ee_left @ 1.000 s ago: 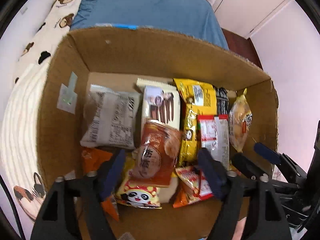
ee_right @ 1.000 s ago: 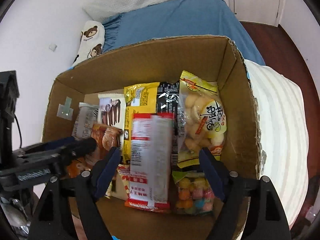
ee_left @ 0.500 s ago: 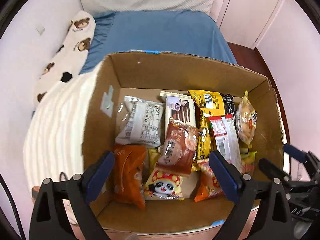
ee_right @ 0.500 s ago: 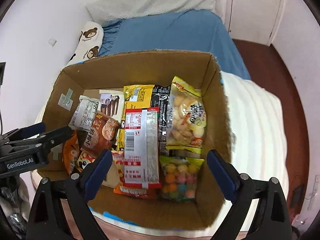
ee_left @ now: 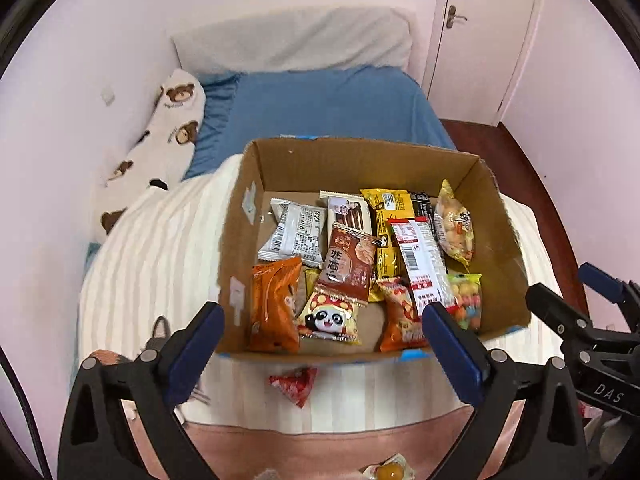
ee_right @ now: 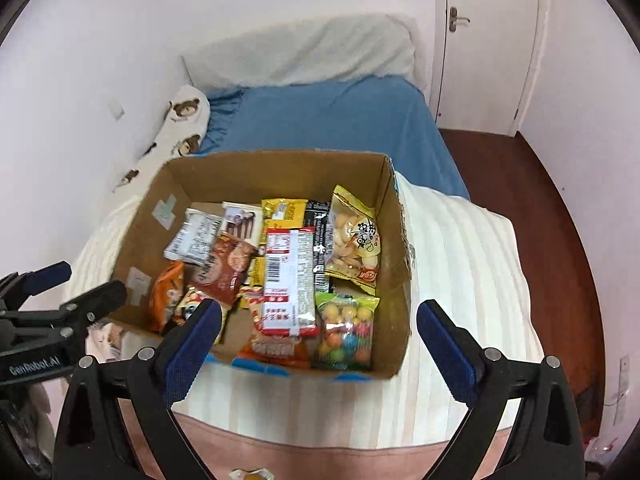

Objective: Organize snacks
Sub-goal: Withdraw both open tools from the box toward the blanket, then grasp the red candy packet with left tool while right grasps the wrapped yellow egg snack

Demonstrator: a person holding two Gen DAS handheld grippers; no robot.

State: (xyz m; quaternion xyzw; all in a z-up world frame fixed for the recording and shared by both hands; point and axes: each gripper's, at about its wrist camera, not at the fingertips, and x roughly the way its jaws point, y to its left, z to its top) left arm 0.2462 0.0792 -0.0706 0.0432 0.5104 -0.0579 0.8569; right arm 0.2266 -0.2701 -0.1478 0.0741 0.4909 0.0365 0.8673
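Note:
An open cardboard box stands on a striped blanket and holds several snack packets, among them an orange bag, a panda packet, a brown biscuit packet, a long red-and-white pack and a coloured-ball bag. A small red packet lies on the blanket in front of the box. My left gripper is open and empty, held above the box's near edge. My right gripper is open and empty, also back from the box.
The box sits on a white striped blanket over a bed with a blue sheet. A bear-print pillow lies left. A yellow-centred wrapped sweet lies at the near edge. A door and dark wood floor are right.
Both grippers have pulled up and back out of the box, staying open and empty. The whole box, the blanket and the red packet in front have come into view.

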